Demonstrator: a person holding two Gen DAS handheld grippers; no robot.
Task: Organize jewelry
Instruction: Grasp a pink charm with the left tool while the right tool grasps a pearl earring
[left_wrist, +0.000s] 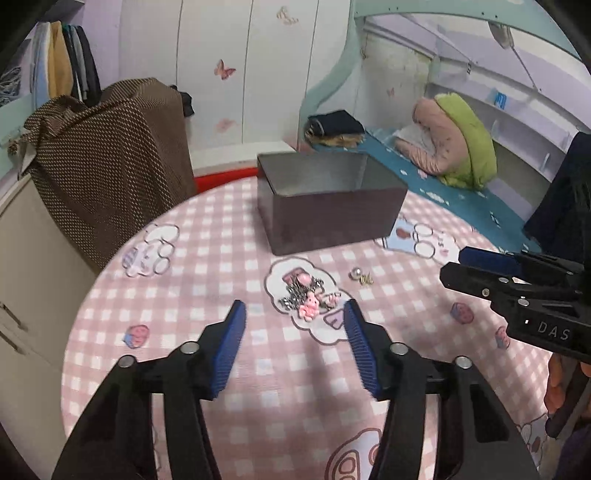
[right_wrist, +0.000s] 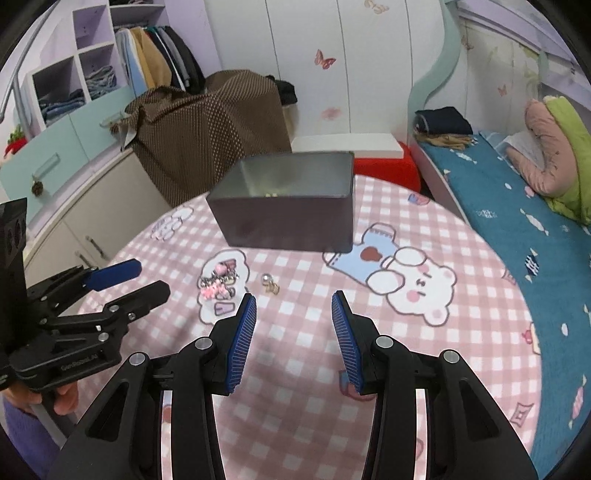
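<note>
A dark open box (left_wrist: 332, 206) stands at the far side of the round pink checked table (left_wrist: 221, 288); it also shows in the right wrist view (right_wrist: 288, 214), with something small and pale inside. A silver chain with pink charms (left_wrist: 308, 299) lies just ahead of my open left gripper (left_wrist: 293, 314). A small pearl and gold piece (left_wrist: 361, 276) lies to its right. My right gripper (right_wrist: 293, 304) is open and empty above the table; the chain (right_wrist: 218, 284) and the gold piece (right_wrist: 269, 283) lie ahead and to its left.
A brown dotted cloth covers a bulky object (left_wrist: 110, 158) behind the table on the left. A bed with a teal sheet (right_wrist: 517, 206) runs along the right. A red stool with a white top (right_wrist: 369, 155) stands behind the box. Cabinets (right_wrist: 74, 192) are at left.
</note>
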